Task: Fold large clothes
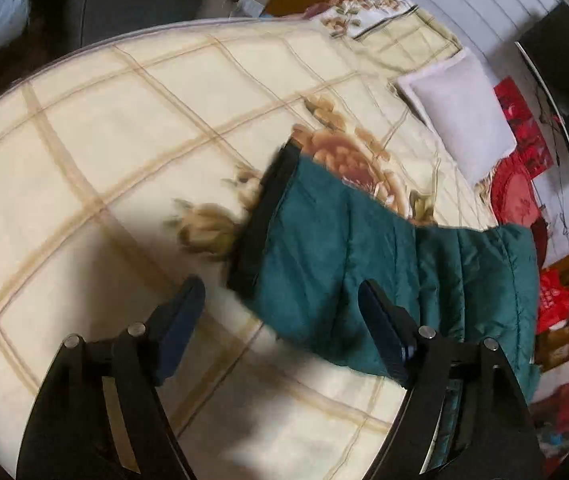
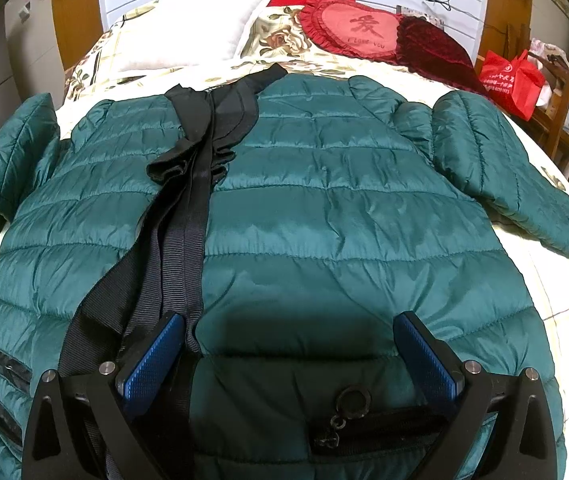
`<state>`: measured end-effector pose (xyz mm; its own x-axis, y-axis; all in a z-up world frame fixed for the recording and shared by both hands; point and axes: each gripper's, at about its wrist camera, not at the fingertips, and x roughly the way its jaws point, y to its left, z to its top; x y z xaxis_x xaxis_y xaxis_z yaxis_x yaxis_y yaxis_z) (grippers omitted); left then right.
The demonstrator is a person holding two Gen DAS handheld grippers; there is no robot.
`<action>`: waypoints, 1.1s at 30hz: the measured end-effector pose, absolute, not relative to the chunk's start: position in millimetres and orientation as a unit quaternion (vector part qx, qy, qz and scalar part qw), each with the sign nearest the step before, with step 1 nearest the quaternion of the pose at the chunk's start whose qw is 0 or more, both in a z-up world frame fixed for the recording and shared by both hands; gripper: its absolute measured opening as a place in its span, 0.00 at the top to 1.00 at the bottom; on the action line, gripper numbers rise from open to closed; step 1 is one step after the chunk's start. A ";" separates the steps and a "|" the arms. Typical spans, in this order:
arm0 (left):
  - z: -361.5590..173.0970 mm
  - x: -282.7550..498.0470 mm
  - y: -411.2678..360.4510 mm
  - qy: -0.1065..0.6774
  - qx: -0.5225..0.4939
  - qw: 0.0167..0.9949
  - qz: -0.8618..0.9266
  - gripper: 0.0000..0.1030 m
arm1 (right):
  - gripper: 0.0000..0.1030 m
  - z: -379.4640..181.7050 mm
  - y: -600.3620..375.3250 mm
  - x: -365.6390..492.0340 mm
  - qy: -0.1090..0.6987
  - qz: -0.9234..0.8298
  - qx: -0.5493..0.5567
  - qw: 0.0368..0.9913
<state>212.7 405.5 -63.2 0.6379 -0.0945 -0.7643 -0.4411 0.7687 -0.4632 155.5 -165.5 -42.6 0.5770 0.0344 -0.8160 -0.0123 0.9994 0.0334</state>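
Note:
A dark green quilted jacket (image 2: 324,208) lies spread flat on the bed, both sleeves out to the sides, with a black zip band (image 2: 192,208) running down its front. My right gripper (image 2: 290,318) hovers open over the jacket's lower part, its blue pads wide apart, above a pocket zip with a ring pull (image 2: 351,400). In the left wrist view one green sleeve (image 1: 324,248) with a black cuff (image 1: 268,220) lies across the bedspread. My left gripper (image 1: 280,284) is open just short of that cuff end, and nothing is gripped.
The cream checked bedspread (image 1: 124,120) stretches bare to the left of the sleeve. A white pillow (image 2: 200,32), a red heart cushion (image 2: 348,28) and a dark red cushion (image 2: 432,52) lie at the headboard. A red bag (image 2: 512,80) sits on a wooden chair beside the bed.

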 end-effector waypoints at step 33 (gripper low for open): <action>-0.1 136.7 475.1 0.284 -0.312 0.870 0.254 0.85 | 0.00 -42.7 -164.1 160.0 0.461 0.013 0.015 0.887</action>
